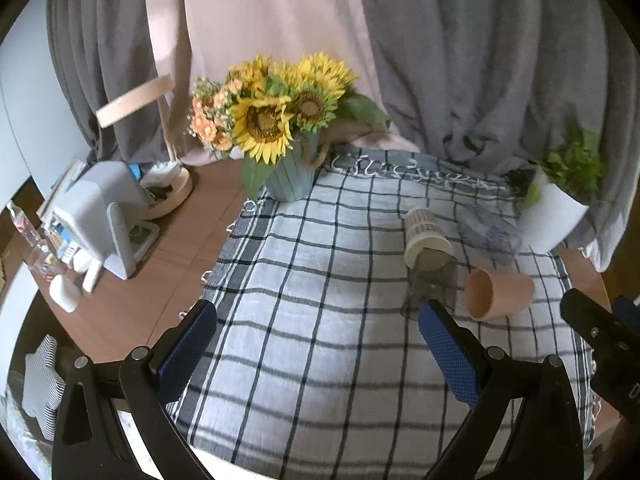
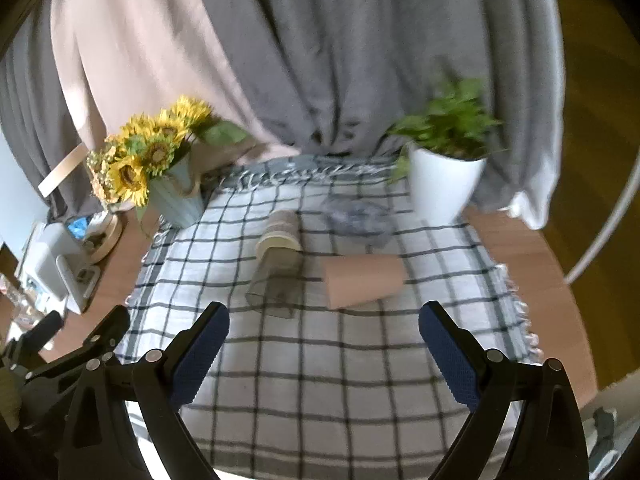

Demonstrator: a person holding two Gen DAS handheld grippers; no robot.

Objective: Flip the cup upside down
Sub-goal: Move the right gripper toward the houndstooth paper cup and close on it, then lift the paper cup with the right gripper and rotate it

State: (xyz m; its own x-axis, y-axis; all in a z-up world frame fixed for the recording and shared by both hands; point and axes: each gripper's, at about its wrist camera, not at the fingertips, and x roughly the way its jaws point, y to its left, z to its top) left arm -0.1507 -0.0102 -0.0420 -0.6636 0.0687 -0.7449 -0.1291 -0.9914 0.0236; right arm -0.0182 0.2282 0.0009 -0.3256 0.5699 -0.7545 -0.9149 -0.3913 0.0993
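A tan cup (image 1: 500, 293) lies on its side on the checked cloth (image 1: 320, 280), mouth toward me; it also shows in the right wrist view (image 2: 364, 282). A clear grey cup (image 1: 434, 284) lies on its side left of it, with a white patterned cup (image 1: 424, 236) lying just behind, its mouth against the grey one. Both also show in the right wrist view, the grey cup (image 2: 276, 284) and the patterned cup (image 2: 282, 232). My left gripper (image 1: 320, 344) is open and empty, short of the cups. My right gripper (image 2: 324, 344) is open and empty, short of the tan cup.
A blue vase of sunflowers (image 1: 288, 176) stands at the cloth's back left, a white plant pot (image 2: 444, 188) at the back right. A clear glass dish (image 2: 356, 220) lies behind the cups. Desk clutter (image 1: 100, 216) fills the wooden table's left. Curtains hang behind.
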